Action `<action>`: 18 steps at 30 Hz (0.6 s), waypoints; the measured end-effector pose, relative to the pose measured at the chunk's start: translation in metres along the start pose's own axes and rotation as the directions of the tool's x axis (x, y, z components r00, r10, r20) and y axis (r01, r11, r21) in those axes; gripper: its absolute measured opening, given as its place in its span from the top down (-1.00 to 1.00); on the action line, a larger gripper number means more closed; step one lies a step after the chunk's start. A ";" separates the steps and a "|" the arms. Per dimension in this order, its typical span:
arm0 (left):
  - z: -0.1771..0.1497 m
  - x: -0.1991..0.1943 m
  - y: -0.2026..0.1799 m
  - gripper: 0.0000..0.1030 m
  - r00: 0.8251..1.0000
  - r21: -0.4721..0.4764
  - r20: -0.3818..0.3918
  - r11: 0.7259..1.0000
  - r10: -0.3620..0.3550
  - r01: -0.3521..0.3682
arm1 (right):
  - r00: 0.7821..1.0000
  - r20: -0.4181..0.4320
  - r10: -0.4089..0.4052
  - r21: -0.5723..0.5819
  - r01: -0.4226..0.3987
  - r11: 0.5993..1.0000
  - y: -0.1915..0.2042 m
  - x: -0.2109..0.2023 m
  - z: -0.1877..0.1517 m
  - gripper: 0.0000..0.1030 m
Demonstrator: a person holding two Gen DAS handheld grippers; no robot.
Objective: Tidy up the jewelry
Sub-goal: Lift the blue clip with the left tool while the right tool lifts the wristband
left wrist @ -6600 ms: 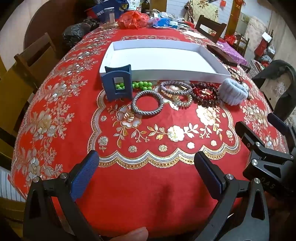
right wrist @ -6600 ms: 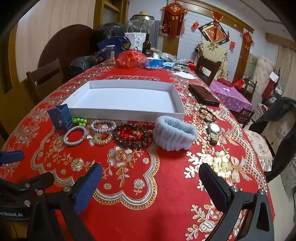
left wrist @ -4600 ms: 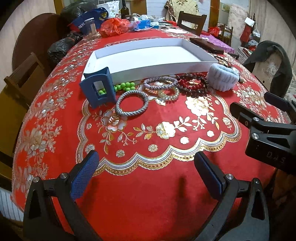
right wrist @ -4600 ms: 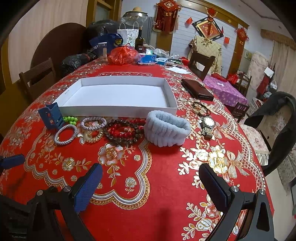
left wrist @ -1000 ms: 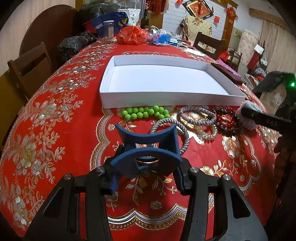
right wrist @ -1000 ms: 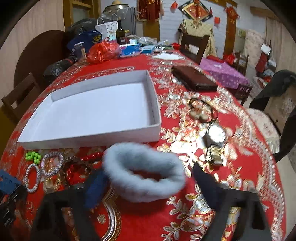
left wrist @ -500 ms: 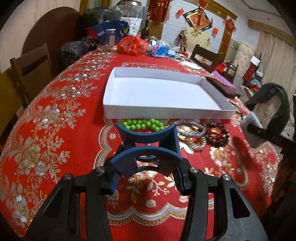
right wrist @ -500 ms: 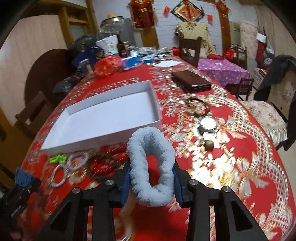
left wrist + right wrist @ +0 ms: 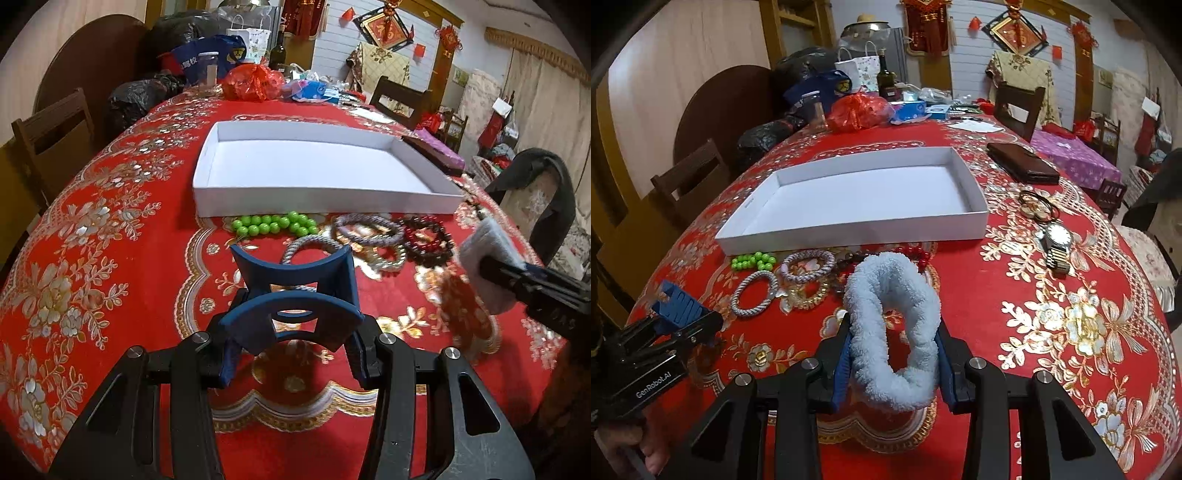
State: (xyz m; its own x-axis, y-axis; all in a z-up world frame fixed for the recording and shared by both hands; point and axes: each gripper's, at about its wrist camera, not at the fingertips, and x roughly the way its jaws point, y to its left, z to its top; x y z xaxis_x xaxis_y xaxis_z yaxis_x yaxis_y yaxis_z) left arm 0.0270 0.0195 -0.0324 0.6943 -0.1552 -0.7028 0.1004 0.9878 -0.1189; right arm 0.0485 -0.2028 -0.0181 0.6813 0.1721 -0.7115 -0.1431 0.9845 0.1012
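My left gripper (image 9: 291, 354) is shut on a blue plastic stand (image 9: 295, 295), held above the red tablecloth in front of the bracelets. My right gripper (image 9: 892, 360) is shut on a fluffy pale-blue scrunchie (image 9: 892, 321), squeezed upright between the pads and lifted off the cloth. An empty white tray (image 9: 857, 199) lies beyond. Along its near wall lie green beads (image 9: 275, 223), a grey braided bracelet (image 9: 753, 293), a lilac bracelet (image 9: 809, 266), a gold bracelet (image 9: 807, 293) and dark red bead bracelets (image 9: 424, 236). The left wrist view catches the scrunchie (image 9: 487, 258) in the right gripper (image 9: 532, 284) at the right.
A wristwatch (image 9: 1057, 243), dark hair ties (image 9: 1038, 206) and a brown wallet (image 9: 1021, 162) lie right of the tray. Bags, a bottle (image 9: 885, 79) and a red sack (image 9: 858, 110) crowd the table's far end. Wooden chairs (image 9: 690, 177) stand around the table.
My right gripper has closed on the scrunchie, lifted it off the cloth and drawn back. The left gripper keeps the blue stand almost still above the table.
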 end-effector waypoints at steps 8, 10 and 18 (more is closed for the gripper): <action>-0.001 0.006 0.013 0.10 0.999 -0.071 -0.029 0.997 -0.037 0.035 | 1.000 -0.003 -0.026 -0.035 0.026 0.999 0.005 0.002 0.000 0.27; -0.002 0.006 0.012 0.10 0.999 -0.068 -0.031 0.997 -0.041 0.039 | 1.000 -0.001 -0.031 -0.044 0.031 0.999 0.007 0.003 0.001 0.27; -0.002 0.007 0.011 0.10 0.998 -0.060 -0.036 0.997 -0.047 0.045 | 0.999 -0.001 -0.043 -0.048 0.043 0.998 0.006 0.004 0.000 0.27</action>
State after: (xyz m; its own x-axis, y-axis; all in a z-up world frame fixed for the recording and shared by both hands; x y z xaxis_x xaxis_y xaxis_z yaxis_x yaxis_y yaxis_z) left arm 0.0315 0.0294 -0.0399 0.6624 -0.2022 -0.7214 0.0890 0.9773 -0.1922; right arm 0.0502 -0.1958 -0.0203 0.6864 0.1295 -0.7156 -0.1481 0.9883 0.0367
